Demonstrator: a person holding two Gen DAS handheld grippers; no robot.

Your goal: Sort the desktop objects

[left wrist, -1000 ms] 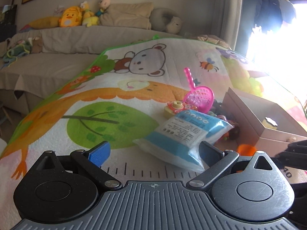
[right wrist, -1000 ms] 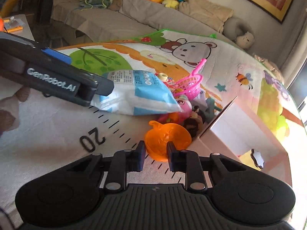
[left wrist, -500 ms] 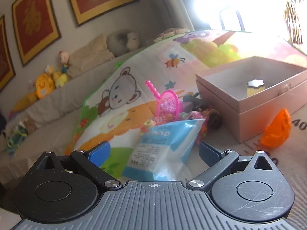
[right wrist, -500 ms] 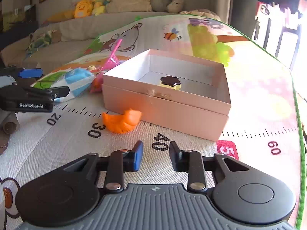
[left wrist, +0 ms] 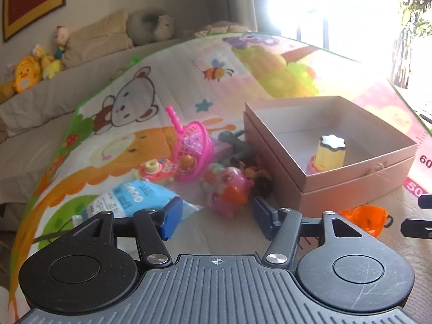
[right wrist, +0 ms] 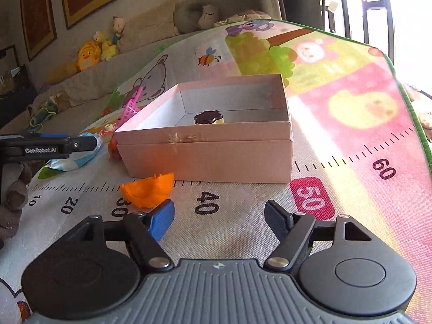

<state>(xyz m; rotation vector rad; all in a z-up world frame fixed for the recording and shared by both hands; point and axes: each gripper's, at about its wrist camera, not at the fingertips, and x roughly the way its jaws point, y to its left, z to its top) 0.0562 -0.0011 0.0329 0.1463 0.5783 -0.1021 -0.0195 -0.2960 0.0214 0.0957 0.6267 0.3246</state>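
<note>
An open pink cardboard box (left wrist: 351, 186) (right wrist: 205, 159) stands on the play mat and holds a yellow toy with a dark flower-shaped top (left wrist: 330, 152) (right wrist: 208, 117). An orange toy basket (right wrist: 148, 190) (left wrist: 363, 217) lies on its side in front of the box. My left gripper (left wrist: 214, 217) is open and empty, just short of a pink round toy (left wrist: 229, 187), with a blue and white packet (left wrist: 135, 199) to its left. My right gripper (right wrist: 218, 217) is open and empty, to the right of the orange basket. The left gripper also shows in the right wrist view (right wrist: 48, 147).
A pink toy net (left wrist: 193, 145), a small pink and yellow toy (left wrist: 155, 170) and dark toys (left wrist: 237, 145) lie in a heap left of the box. A sofa with plush toys (left wrist: 24, 73) is behind the mat. Bright window at right.
My right gripper has opened and sits closer to the orange basket. My left gripper has swung right and narrowed a little, now facing the pink round toy instead of the packet.
</note>
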